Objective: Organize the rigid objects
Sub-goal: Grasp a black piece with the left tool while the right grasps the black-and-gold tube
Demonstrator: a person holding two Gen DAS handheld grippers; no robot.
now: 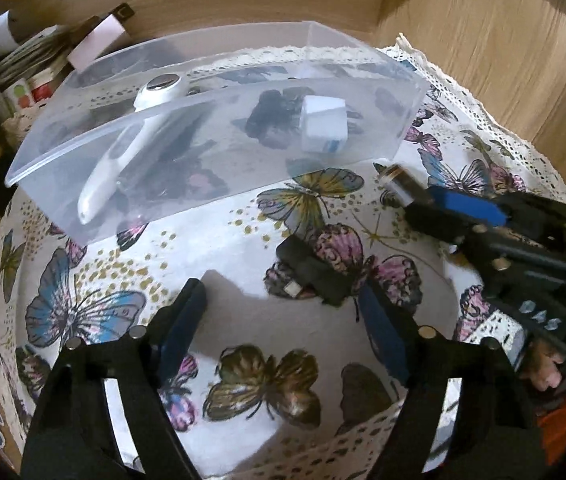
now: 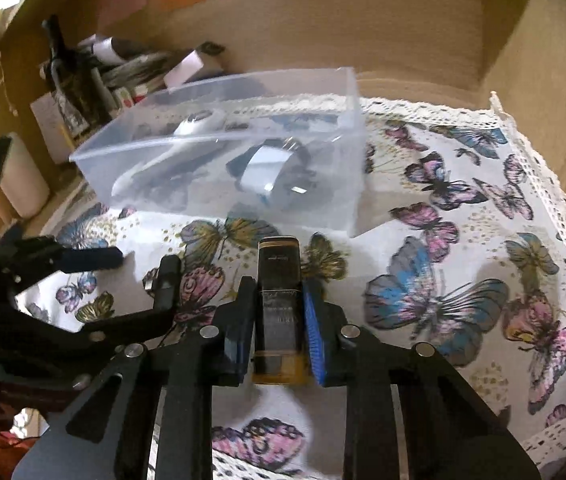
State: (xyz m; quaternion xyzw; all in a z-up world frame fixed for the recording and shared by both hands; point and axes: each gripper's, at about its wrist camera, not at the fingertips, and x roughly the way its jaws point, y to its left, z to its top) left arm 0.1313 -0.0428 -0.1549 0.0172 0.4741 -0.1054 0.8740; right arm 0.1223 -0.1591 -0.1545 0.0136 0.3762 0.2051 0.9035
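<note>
Clear rectangular plastic bin [image 1: 219,152] sat on the butterfly-print tablecloth [image 1: 243,320], already holding sorted items. Right gripper [image 2: 279,320], jaws pinching a dark gold-capped rectangular bottle [image 2: 279,280], pointed binward. Left gripper [image 1: 283,312], jaws spread, flanked a small black USB-like stick [image 1: 311,272], seemingly next.

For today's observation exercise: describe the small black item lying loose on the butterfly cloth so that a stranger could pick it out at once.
Start at the clear plastic box on the butterfly tablecloth. On the open cloth in front of it, by the open left gripper, lies a small black block. Unlike the box's white items, it is dark, with a small metal end.
</note>
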